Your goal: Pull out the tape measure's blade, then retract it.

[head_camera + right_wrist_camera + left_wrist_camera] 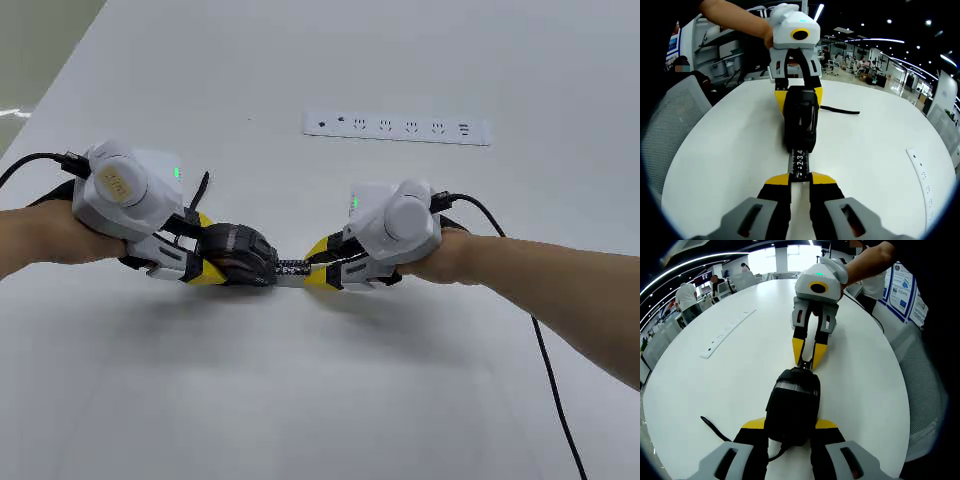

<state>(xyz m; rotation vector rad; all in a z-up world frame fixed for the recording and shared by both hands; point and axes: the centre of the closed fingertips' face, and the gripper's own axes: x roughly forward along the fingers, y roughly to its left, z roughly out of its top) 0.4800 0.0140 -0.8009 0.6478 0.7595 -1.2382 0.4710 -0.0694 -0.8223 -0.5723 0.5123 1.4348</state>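
Bare white tabletop [300,400] in front. Left gripper [791,424] is clamped on the black tape measure [238,255], yellow jaw tips on either side of the case. The case lies on the tabletop with its mouth toward the other gripper. Its black wrist strap [840,110] trails loose on the surface beside it.

Right gripper [800,180] faces it, just beside the case mouth, jaws pinched on the end of the blade [800,162].

Progress: only a short stub of blade is out, and the grippers are nearly nose to nose. My read is that the pull has barely begun, so nearly all of the extension and the whole retraction are left. It could equally be the tail end of a retract; a single frame won't settle that.

Readable: "2 3 4" on the exposed blade. No brand visible on the case. There's a yellowish sticker on the left gripper's housing, probably a label, but too blurred to read.

Further back: a white power strip [397,127] flat on the tabletop, well apart from the work. Beyond that is an open office with people and wall posters, text too small to read.
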